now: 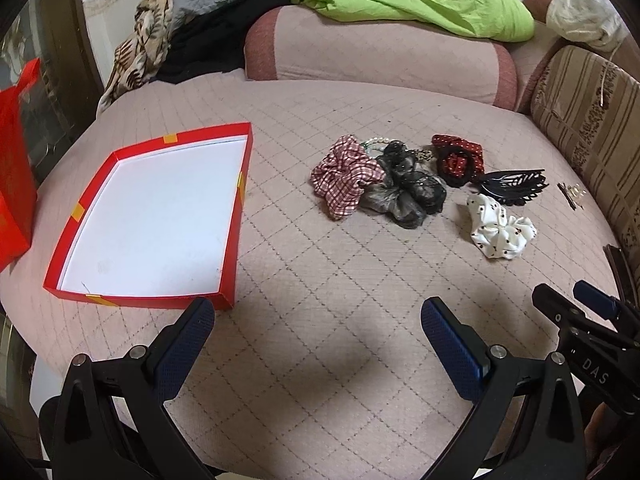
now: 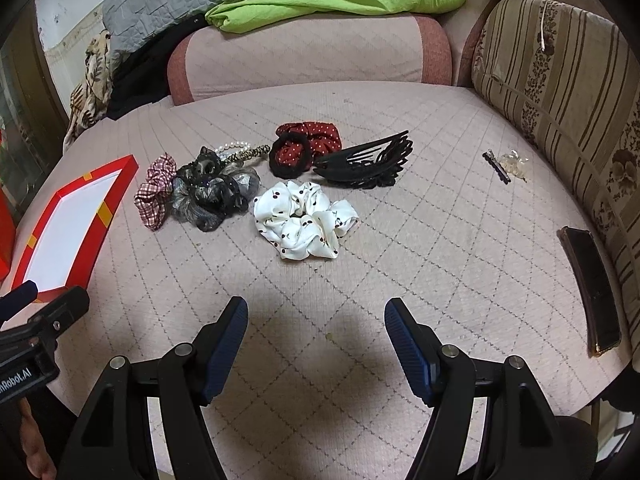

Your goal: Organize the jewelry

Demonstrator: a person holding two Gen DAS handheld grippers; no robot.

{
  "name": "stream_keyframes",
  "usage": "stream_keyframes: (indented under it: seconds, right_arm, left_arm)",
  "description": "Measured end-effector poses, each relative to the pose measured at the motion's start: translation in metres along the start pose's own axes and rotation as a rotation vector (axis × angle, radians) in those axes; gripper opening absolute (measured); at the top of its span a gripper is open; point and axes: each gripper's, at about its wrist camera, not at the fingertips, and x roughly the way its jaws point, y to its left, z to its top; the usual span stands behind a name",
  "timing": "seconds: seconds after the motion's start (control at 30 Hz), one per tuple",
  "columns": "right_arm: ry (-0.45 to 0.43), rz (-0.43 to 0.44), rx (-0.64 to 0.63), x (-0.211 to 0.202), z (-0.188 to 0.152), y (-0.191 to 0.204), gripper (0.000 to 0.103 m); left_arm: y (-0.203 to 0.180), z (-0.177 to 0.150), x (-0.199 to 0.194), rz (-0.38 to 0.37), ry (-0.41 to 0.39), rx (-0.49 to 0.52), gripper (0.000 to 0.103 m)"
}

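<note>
A shallow red box (image 1: 236, 208) with a white inside lies on the pink quilted cushion; its near corner shows in the right wrist view (image 2: 96, 224). Hair pieces lie in a cluster: a red checked scrunchie (image 1: 344, 180) (image 2: 154, 192), a grey-black scrunchie (image 1: 408, 192) (image 2: 212, 196), a pearl band (image 2: 234, 146), a red dotted scrunchie (image 1: 460, 156) (image 2: 308, 142), a black claw clip (image 1: 512, 186) (image 2: 368, 164) and a white cherry scrunchie (image 1: 502, 232) (image 2: 306, 218). My left gripper (image 1: 318, 316) is open and empty, near the box. My right gripper (image 2: 316, 316) is open and empty, short of the white scrunchie.
Small hair pins and a clear clip (image 2: 506, 164) lie to the right. A dark phone (image 2: 592, 288) lies by the striped sofa arm (image 2: 560, 92). A green cloth (image 1: 420, 0) and other clothes sit on the backrest. A red bag (image 1: 16, 168) stands left of the box.
</note>
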Motion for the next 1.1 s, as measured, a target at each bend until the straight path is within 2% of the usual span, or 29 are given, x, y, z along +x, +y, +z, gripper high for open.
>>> stream_keyframes:
  seconds: [0.4,0.47,0.57,0.67,0.83,1.1]
  right_arm:
    - [0.010,0.012,0.034,0.015,0.003,-0.010,0.075]
    - [0.014,0.016,0.041,0.019,0.005,-0.012,0.075]
    - [0.021,0.027,0.051,0.025,0.008,-0.014,0.075]
    - [0.017,0.044,0.057,0.031,0.015,-0.016,0.075]
    - [0.002,0.080,0.069,0.044,0.031,-0.021,0.075]
    - [0.024,0.110,0.072,0.069,0.046,-0.018,0.075]
  left_arm:
    - [0.023,0.022,0.007,0.010,-0.015,-0.028,0.102]
    - [0.026,0.030,0.008,-0.003,-0.016,-0.023,0.089]
    - [0.026,0.045,0.016,-0.045,0.011,-0.021,0.079]
    - [0.024,0.065,0.028,-0.094,0.019,-0.032,0.079]
    - [0.006,0.089,0.054,-0.096,0.016,0.027,0.079]
    - [-0.008,0.105,0.110,-0.141,0.097,0.046,0.079]
